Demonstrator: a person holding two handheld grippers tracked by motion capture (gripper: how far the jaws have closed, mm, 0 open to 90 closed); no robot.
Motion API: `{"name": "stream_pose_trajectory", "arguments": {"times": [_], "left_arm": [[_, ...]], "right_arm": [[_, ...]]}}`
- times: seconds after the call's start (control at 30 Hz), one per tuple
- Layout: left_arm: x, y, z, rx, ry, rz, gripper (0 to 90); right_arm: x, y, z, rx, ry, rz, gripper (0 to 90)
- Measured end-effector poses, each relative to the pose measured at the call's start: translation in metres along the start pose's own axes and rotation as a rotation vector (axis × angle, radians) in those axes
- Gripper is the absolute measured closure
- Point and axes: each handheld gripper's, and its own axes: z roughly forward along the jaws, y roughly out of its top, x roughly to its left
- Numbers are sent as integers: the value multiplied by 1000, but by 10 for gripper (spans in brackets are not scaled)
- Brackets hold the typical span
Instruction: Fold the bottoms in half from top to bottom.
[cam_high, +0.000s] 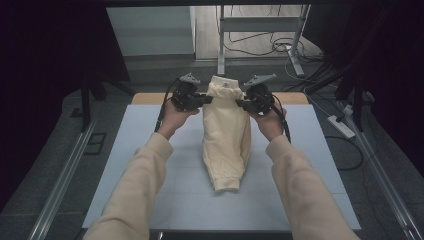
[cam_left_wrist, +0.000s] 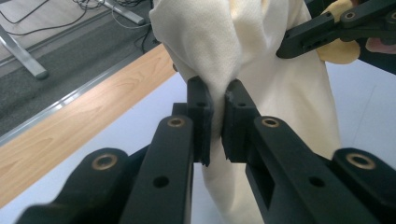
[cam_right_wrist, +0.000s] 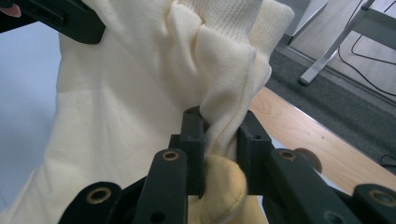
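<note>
Both grippers are closed on the cream garment (cam_high: 226, 135), one at each side of its far end, near the ribbed collar. The left gripper (cam_high: 206, 99) pinches a fold of cloth at the left side; the right gripper (cam_high: 241, 104) pinches a thicker bunch at the right side. The far end is held up off the table (cam_high: 150, 125), while the near end rests on the pale surface toward the person. Judged status: grasp complete, lift under way. Remaining, as far as can be judged: spreading or folding the garment and laying it flat
</note>
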Motion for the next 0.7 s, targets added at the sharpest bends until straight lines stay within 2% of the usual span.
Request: {"name": "stream_pose_trajectory", "arguments": {"times": [0.13,0.23,0.5,0.7], "left_arm": [[4,12,-5,-15,19,6,822],[3,16,-6,-28,33,14,822],[2,-1,4,-16,3,-15,820],[-3,-12,11,-4,-4,-17,819]], "right_arm": [[-4,10,-1,-23,-20,-1,751],[-6,15,-3,-45,-35,-6,750],[-4,3,3,-21,-28,1,747],[-3,-10,9,-6,-10,17,745]]}}
